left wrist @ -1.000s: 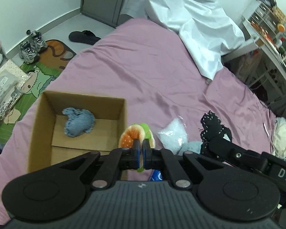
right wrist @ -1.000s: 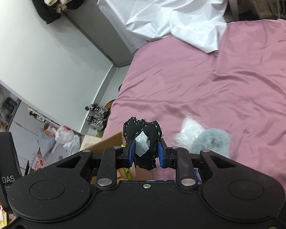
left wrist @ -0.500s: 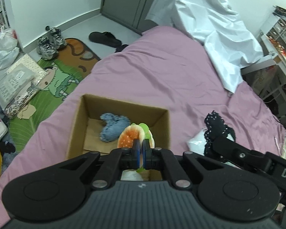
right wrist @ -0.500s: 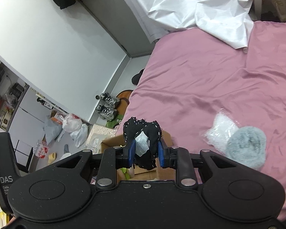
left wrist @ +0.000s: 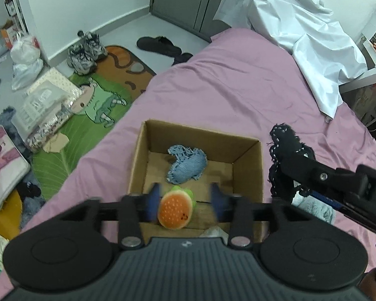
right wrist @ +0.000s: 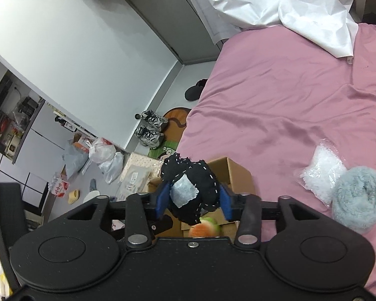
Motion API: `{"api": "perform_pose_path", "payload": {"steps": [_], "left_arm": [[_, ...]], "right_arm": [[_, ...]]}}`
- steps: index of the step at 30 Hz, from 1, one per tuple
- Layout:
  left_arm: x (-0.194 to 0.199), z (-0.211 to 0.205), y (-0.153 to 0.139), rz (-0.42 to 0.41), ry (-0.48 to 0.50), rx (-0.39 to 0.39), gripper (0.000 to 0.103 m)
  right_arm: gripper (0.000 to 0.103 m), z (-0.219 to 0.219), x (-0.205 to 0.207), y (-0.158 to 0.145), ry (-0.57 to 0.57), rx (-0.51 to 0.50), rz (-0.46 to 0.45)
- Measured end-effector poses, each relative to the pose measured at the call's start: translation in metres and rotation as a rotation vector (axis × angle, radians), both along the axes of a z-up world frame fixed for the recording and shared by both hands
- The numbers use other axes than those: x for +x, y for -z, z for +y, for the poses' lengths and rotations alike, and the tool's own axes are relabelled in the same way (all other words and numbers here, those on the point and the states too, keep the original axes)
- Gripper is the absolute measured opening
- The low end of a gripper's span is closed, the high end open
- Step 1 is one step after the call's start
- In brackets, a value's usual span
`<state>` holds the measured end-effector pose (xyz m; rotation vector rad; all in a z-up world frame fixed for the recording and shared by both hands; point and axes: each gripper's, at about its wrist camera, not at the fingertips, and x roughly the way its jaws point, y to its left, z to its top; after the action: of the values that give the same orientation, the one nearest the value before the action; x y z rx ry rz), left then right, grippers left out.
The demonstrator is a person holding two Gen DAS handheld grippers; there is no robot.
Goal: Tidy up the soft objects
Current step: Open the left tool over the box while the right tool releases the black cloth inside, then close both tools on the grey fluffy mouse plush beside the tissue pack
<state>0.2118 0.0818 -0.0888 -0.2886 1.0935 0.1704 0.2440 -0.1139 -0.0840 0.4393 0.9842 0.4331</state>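
Both tools just opening — left tool [left wrist: 184, 202] frees burger plush [left wrist: 174, 210], right tool [right wrist: 194, 200] loosens around black cloth [right wrist: 190, 175].

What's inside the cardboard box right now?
In the cardboard box a blue knitted piece lies on the floor, and a burger plush sits between the left tool's opened fingers. The near corner is hidden by the tool.

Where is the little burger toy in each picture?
Left wrist: the burger toy sits low in the middle, between the open fingers of the left gripper, over the cardboard box.
Right wrist: only its edge peeks out at bottom centre, under the black cloth.
Shared landmark: the cardboard box.
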Motion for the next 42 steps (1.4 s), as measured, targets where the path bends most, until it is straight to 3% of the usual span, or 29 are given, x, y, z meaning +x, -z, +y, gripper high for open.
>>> {"api": "perform_pose_path", "payload": {"steps": [3, 20, 42], "left_arm": [[-0.004, -0.002, -0.004, -0.021, 0.006, 0.021, 0.075], [-0.022, -0.044, -0.02, -0.027, 0.032, 0.003, 0.099], [-0.04, -0.13, -0.026, -0.052, 0.118, -0.014, 0.102]], "right_arm": [[0.062, -0.007, -0.002, -0.001, 0.007, 0.009, 0.002], [0.098, -0.084, -0.034, -0.015, 0.093, -0.024, -0.051], [0.102, -0.176, -0.063, -0.006, 0.172, -0.027, -0.045]]}}
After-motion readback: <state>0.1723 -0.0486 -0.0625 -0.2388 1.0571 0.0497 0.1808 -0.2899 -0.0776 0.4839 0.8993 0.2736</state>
